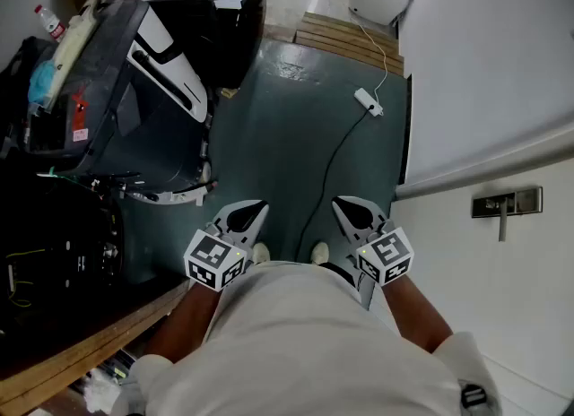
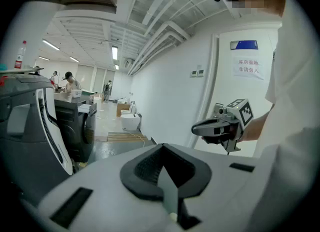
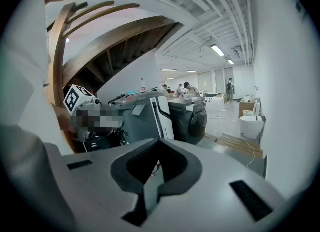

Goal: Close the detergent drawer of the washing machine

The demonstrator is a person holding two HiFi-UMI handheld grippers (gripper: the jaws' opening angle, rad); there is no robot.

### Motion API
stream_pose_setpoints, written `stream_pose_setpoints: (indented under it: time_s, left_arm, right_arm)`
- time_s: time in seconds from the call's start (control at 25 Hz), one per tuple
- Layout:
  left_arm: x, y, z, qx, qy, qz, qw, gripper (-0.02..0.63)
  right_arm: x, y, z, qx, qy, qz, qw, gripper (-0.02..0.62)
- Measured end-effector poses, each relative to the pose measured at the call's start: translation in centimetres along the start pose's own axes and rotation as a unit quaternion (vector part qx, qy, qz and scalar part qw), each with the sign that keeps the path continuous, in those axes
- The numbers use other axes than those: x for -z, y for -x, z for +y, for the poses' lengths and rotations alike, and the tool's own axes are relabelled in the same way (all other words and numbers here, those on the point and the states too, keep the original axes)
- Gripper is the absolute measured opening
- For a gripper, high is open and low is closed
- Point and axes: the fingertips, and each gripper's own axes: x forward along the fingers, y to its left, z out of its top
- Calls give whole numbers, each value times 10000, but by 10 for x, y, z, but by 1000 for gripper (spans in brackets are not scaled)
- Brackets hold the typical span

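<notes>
Teal-grey floor [image 1: 269,145] underfoot, white wall [image 1: 489,65] to the right, open workshop hall beyond.

- Left hand-held gripper [image 1: 248,217]: jaws pressed together, with nothing lodged between them. It is carried low before the person's torso and pointed forward over the floor.
- Right hand-held gripper [image 1: 352,212]: likewise clenched on nothing, level with the left one and nearer the wall.
- Dark cable [image 1: 334,159]: trailed across the floor between the two grippers towards a white plug [image 1: 368,100].
- Washing machine [image 1: 134,91]: dark grey with white trim, stood at the left, well apart from both grippers. Its detergent drawer cannot be made out in any view.

Handling note, offered as judgement: the approach is not yet begun. The body is best turned left until the drawer front is sighted. The left gripper, being nearer, is suggested. Jaws may be kept closed, and the blunt tips set square on the middle of the drawer front. Pressure is then applied straight along the slide until the front sits flush. An off-centre push is to be avoided, lest the drawer bind.
</notes>
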Motion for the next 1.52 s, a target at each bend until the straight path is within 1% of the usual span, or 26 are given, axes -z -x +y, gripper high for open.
stream_pose_setpoints:
  time_s: [0.24,0.4,0.52,0.6,0.68,0.8,0.92,1.04,1.12,1.28,1.52]
  left_arm:
    - [12,44,29,42,-72,25,10000,-3]
    - [21,60,39,145,-74,20,9999,-3]
    - [25,68,42,246,-107,14,9996,-3]
    - [25,70,42,318,-108,-1,9994,-3]
    - [27,68,42,389,-91,-5,9992,-3]
    - [31,61,39,476,-36,28,9989,-3]
    - [32,49,35,545,-8,82,9985,-3]
    - [27,34,33,542,-15,124,9985,-3]
    - [20,22,35,459,-8,140,9988,-3]
    - [1,-13,36,286,65,178,9994,-3]
    - [-36,-86,25,218,63,197,9995,-4]
  right_arm:
    - [-6,-28,47,35,107,27,9999,3]
    - [-3,-37,67,120,109,74,9998,3]
    - [-1,-35,78,240,45,111,9996,3]
    - [-4,-34,83,325,115,104,9994,3]
    - [-6,-33,86,335,169,95,9993,5]
    - [-4,-33,82,341,84,108,9993,8]
    - [-5,-31,66,456,26,44,9989,9]
    - [-8,-34,41,503,-113,-28,9987,63]
    - [-11,-40,21,462,-159,-81,9988,67]
    - [-25,-53,-30,361,-63,-188,9992,75]
    - [-43,-65,-118,230,-34,-247,9994,78]
